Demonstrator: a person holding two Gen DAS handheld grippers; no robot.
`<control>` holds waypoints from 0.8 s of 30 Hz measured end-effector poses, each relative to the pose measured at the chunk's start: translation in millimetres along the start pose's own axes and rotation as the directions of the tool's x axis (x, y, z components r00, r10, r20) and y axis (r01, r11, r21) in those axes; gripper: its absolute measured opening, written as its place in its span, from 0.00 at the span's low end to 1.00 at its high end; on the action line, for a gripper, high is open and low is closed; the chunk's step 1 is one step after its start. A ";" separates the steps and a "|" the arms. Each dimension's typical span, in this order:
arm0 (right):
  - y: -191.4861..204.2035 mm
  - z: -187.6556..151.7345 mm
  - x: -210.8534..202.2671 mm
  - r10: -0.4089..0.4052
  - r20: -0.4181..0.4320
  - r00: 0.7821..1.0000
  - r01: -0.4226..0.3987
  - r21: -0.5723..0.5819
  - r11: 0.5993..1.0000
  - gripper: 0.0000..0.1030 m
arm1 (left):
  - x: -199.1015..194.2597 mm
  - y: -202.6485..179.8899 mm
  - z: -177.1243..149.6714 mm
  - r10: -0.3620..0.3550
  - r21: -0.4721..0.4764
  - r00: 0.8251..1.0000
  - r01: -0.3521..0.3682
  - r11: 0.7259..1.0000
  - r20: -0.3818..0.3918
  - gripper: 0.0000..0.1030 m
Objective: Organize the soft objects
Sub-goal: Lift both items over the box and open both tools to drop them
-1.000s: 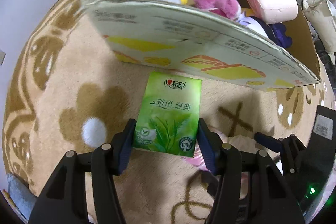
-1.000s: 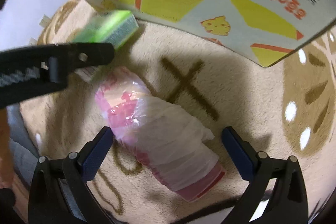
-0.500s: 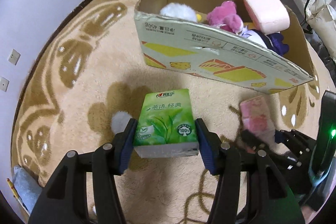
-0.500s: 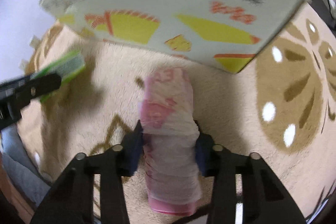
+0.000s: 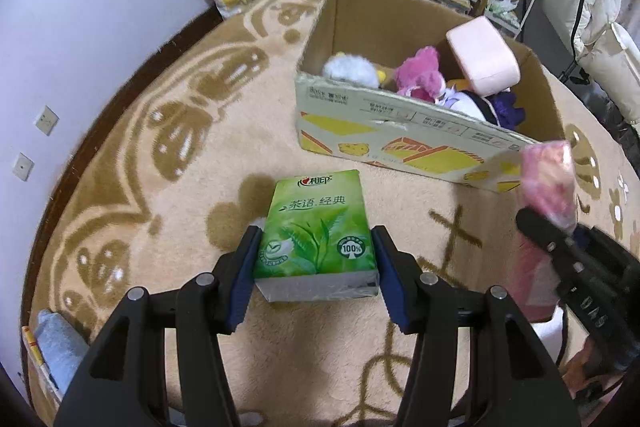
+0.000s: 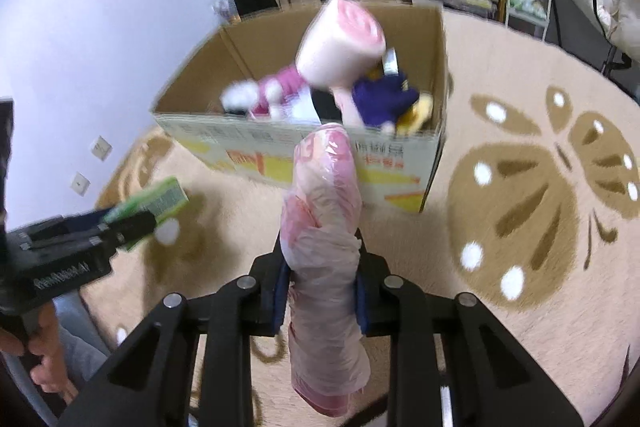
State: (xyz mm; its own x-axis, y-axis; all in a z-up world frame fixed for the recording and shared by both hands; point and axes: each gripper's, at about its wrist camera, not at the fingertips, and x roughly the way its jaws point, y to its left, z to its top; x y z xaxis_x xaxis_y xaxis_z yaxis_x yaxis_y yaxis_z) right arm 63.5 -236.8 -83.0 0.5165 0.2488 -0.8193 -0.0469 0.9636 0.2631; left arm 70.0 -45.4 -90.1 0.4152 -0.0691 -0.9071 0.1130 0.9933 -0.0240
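Two packs are now in the air, where a second ago both lay on the carpet [image 5: 132, 187]. Our left gripper [image 5: 316, 267] is closed on the green tissue pack [image 5: 316, 227], its jaws pressing both sides. Our right gripper [image 6: 320, 279] squeezes the pink plastic-wrapped tissue pack [image 6: 324, 227] around its middle. We have also pulled back, so the cardboard box [image 5: 400, 139] with plush toys [image 5: 420, 75] stands farther ahead. We judge the pickup finished; carrying both packs into the box comes next.
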 end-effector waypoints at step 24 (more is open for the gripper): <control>8.4 62.9 -83.7 0.049 0.288 0.957 -0.015 -0.117 0.993 0.27 | -63.4 -14.2 52.0 0.032 0.097 0.935 -0.070 0.993 0.353 0.52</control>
State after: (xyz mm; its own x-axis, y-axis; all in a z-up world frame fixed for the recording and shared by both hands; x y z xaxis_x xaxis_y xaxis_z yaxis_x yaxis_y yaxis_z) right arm 73.6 -255.7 19.8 0.7376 0.2570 -0.6244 -0.1545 0.9645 0.2143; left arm 89.0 -60.0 -10.4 0.7107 -0.0659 -0.7004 0.1707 0.9820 0.0807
